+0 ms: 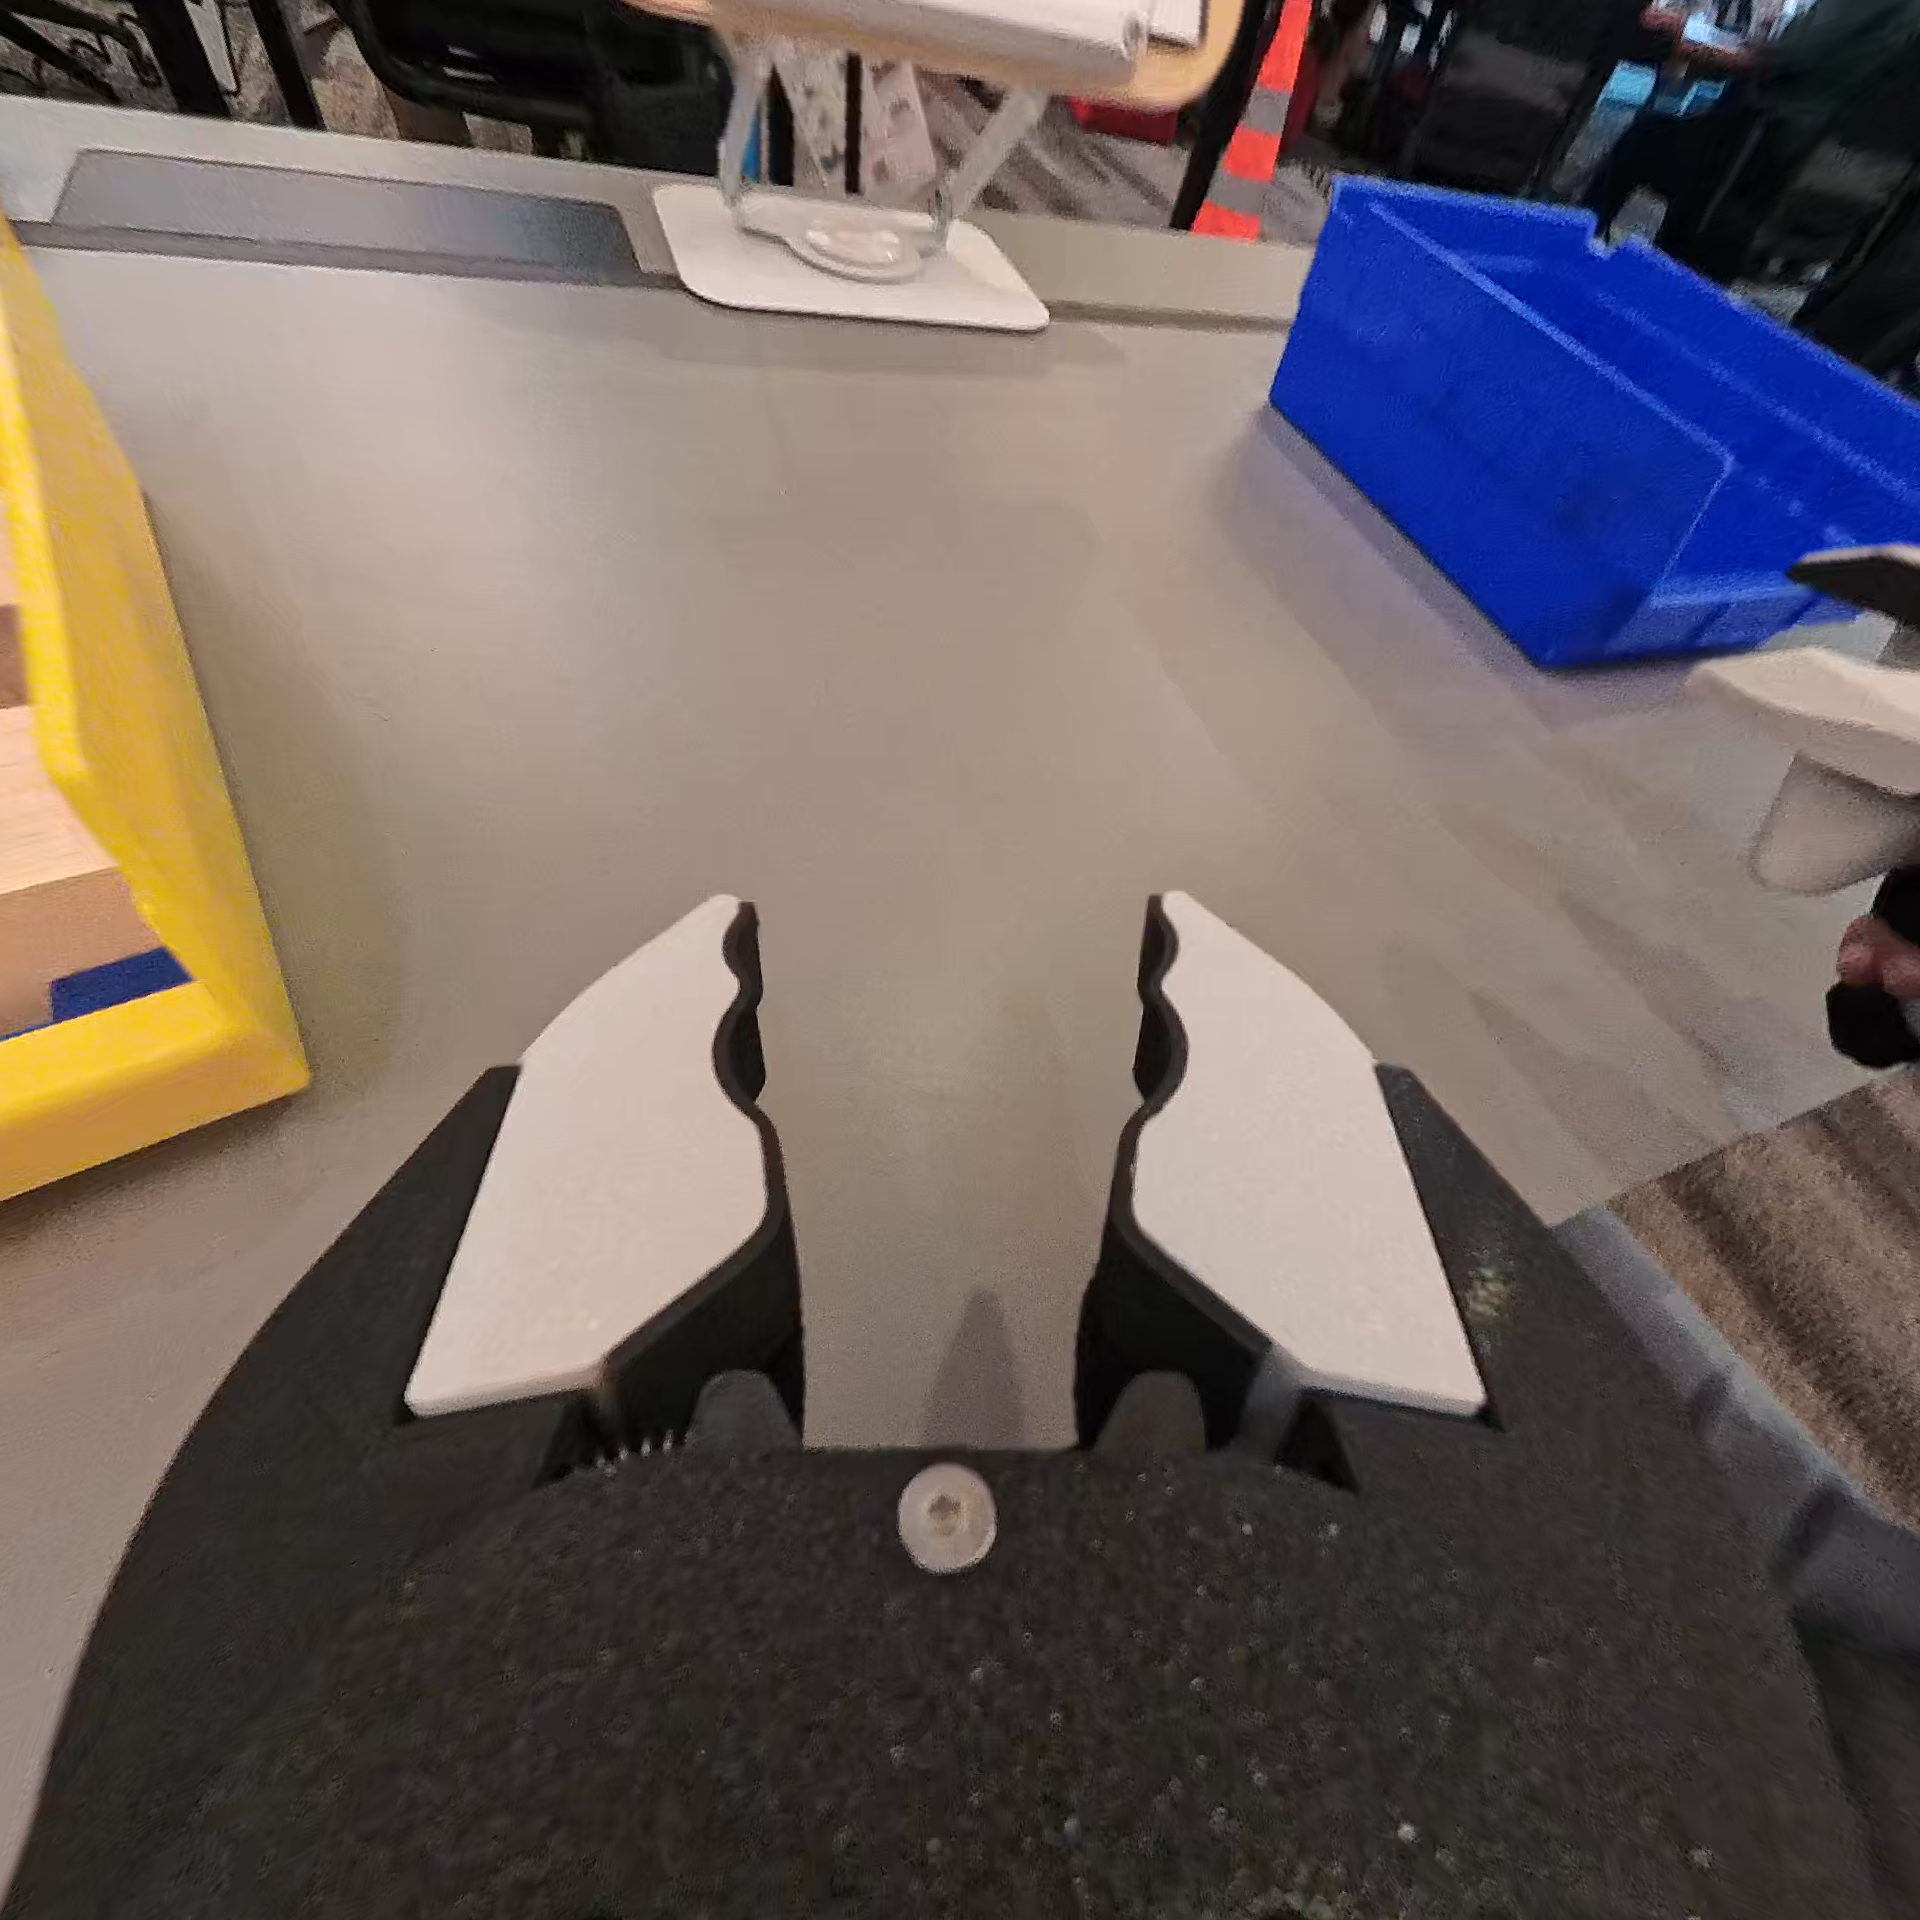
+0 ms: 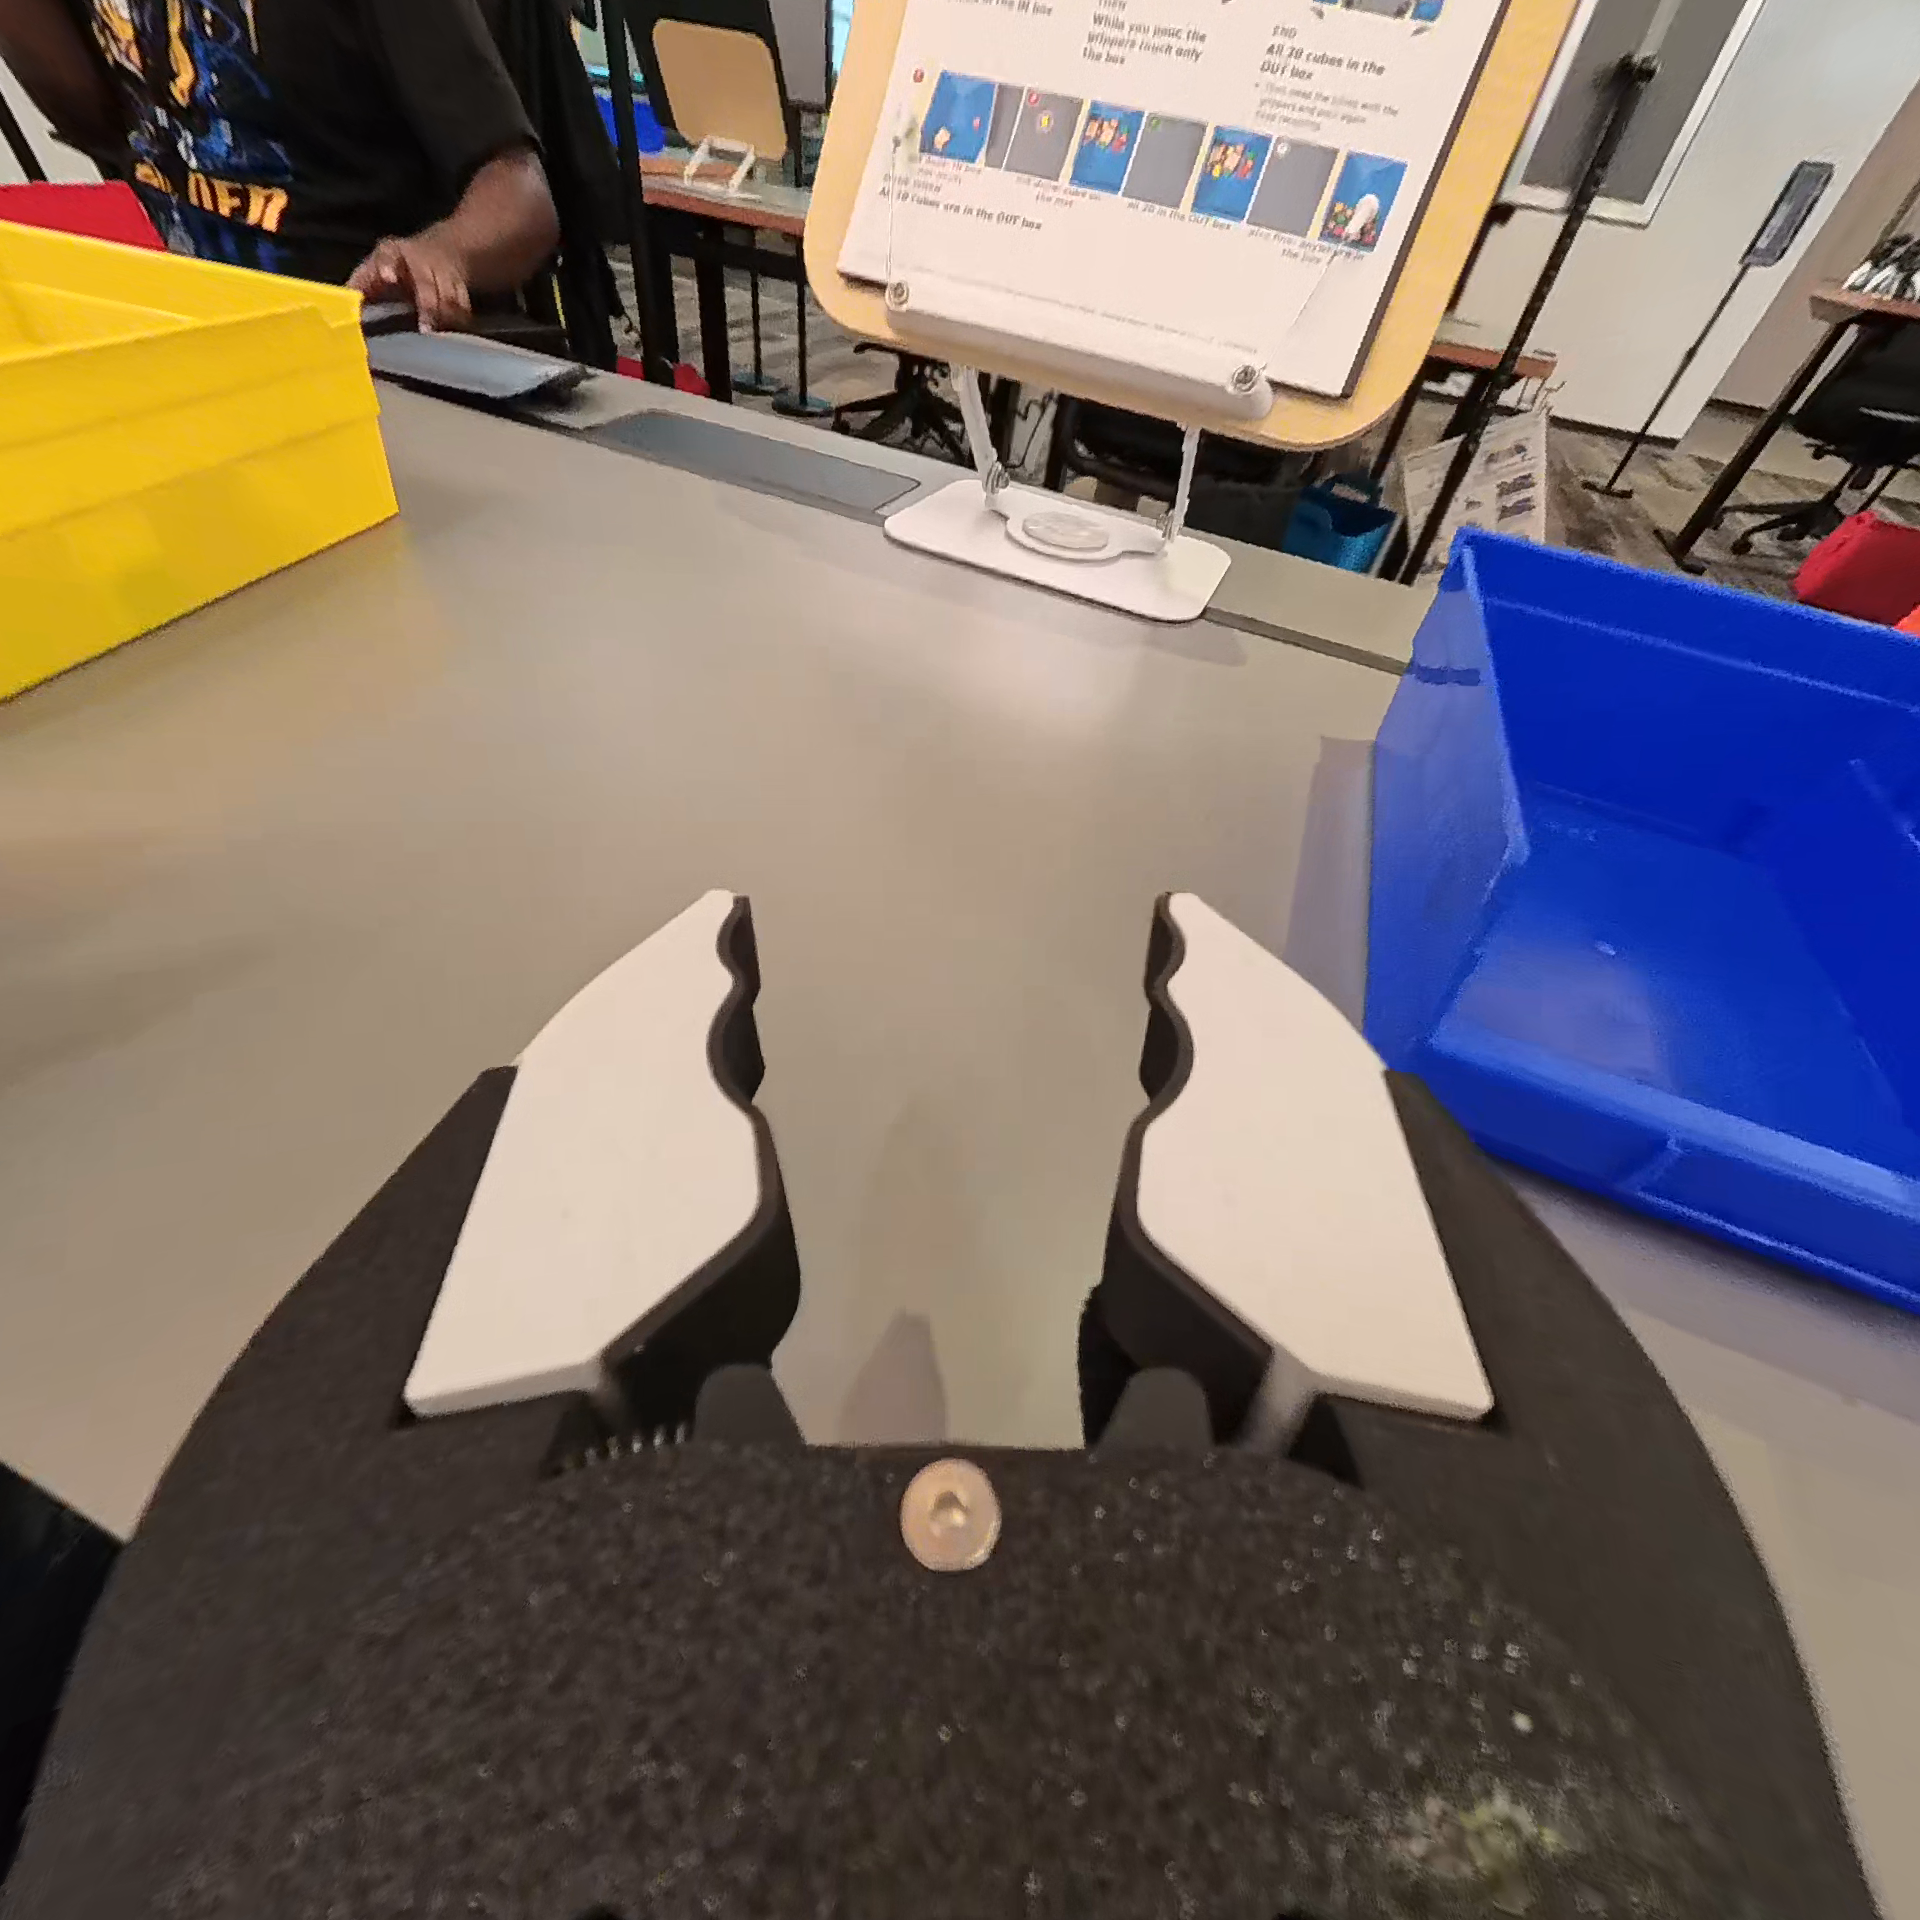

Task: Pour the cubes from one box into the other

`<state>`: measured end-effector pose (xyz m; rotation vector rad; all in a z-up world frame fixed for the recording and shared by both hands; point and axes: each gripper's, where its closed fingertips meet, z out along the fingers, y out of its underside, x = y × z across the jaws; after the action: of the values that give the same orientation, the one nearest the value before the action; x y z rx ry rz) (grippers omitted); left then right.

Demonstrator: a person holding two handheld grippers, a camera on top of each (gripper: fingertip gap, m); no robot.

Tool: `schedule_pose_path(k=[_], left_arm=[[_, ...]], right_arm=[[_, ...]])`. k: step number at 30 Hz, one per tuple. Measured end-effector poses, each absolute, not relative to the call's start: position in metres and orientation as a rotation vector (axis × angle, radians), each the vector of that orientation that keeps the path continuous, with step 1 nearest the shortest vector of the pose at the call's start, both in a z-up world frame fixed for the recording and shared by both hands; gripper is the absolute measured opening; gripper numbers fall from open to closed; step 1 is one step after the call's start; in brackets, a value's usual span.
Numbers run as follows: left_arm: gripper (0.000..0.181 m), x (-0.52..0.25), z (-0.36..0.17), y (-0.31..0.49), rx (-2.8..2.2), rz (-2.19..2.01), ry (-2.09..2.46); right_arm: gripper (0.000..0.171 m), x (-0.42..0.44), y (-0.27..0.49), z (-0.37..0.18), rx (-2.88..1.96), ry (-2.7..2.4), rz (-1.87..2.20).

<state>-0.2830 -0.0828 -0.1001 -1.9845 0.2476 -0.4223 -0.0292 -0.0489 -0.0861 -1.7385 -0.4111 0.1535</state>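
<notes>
Two hand-held tools hover over a grey tabletop [image 1: 935, 623], each with jaws spread wide and holding nothing. In the left wrist view, the yellow box [image 1: 135, 831] holding wooden cubes [image 1: 42, 862] fills the left edge, just beside the left tool [image 1: 951, 914], its long side running away up the frame. At right, the empty blue box [image 2: 1662, 935] sits beside the right tool [image 2: 951, 914].
</notes>
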Motion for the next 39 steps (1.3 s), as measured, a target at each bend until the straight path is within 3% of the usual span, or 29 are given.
schedule_pose_path(k=[8, 20, 25, 32, 39], left_arm=[[0.080, -0.276, -0.109, -0.078, -2.035, -0.547, 0.215], [0.073, -0.271, -0.089, -0.083, -2.022, -0.573, 0.235], [0.075, -0.365, -0.056, -0.093, -1.946, -0.309, 0.151], [0.077, -0.570, -0.078, -0.106, -1.900, -0.011, -0.199], [0.076, -0.636, -0.101, -0.058, -1.971, 0.063, -0.239]], right_arm=[[0.076, -0.028, -0.048, -0.095, -1.775, -0.426, 0.139], [0.075, -0.036, -0.052, -0.105, -1.832, -0.457, 0.179], [0.076, -0.052, -0.057, -0.111, -1.842, -0.511, 0.199], [0.081, -0.084, -0.062, -0.107, -1.811, -0.575, 0.242], [0.080, -0.159, -0.065, -0.097, -1.750, -0.698, 0.260]])
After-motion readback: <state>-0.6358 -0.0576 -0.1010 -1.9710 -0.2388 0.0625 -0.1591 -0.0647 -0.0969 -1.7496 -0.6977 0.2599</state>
